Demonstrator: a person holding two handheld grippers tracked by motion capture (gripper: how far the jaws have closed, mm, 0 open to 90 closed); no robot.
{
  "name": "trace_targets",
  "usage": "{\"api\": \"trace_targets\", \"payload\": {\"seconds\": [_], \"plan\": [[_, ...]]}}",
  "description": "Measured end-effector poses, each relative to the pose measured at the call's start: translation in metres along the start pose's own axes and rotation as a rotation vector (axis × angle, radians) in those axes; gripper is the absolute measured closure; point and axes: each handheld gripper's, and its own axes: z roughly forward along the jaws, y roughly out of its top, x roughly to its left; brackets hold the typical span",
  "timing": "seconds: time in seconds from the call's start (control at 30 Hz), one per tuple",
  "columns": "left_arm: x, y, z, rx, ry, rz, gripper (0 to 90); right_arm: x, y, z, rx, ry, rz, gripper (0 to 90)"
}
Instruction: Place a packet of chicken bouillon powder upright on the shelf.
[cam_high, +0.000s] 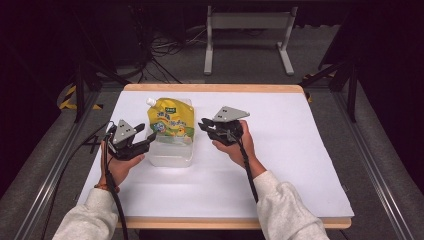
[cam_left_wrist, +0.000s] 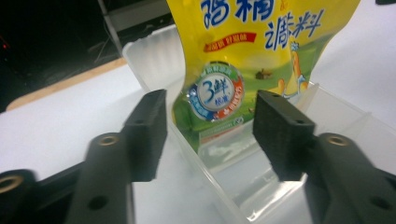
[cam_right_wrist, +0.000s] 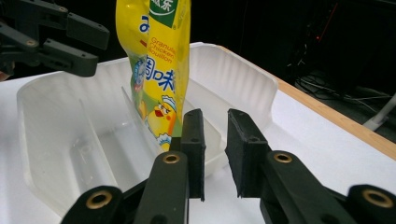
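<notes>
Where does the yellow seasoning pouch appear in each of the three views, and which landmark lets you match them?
High view: the yellow pouch stands in the clear plastic tray, left of centre.
Left gripper view: it rises at top centre, beyond the two jaws.
Right gripper view: it stands upright, left of centre, behind a tray divider.
Shared landmark: the clear tray holding it.

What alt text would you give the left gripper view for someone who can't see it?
A yellow seasoning pouch stands in a clear plastic bin on a white table. The left hand-held gripper faces it, jaws open astride the bin's near wall, gripping nothing.
</notes>
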Motion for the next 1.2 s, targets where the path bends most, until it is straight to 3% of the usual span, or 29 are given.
{"api": "trace_targets", "payload": {"seconds": [0.2,0.47,0.57,0.63,0.8,1.07,1.2], "plan": [[-0.012,-0.001,-0.008,-0.015,0.002,0.019,32.4,-0.005,-0.002,-0.009,0.023,-0.021,-0.018,74.9],[-0.033,-0.001,-0.025,-0.043,-0.039,0.032,24.7,-0.008,-0.003,-0.019,0.058,-0.048,-0.042,69.8],[-0.047,-0.002,-0.029,-0.038,-0.046,0.070,23.4,-0.009,-0.004,-0.024,0.078,-0.063,-0.055,67.3],[-0.054,-0.003,-0.030,-0.039,-0.072,0.072,23.1,-0.010,-0.005,-0.029,0.087,-0.069,-0.062,65.9],[-0.068,-0.007,-0.037,-0.025,-0.087,0.097,20.9,-0.014,-0.007,-0.037,0.124,-0.086,-0.078,61.7],[-0.079,-0.016,-0.043,-0.006,-0.128,0.116,17.7,-0.020,-0.017,-0.054,0.174,-0.106,-0.106,55.9],[-0.085,-0.022,-0.042,0.029,-0.157,0.125,16.8,-0.024,-0.021,-0.065,0.198,-0.112,-0.118,51.4]]}}
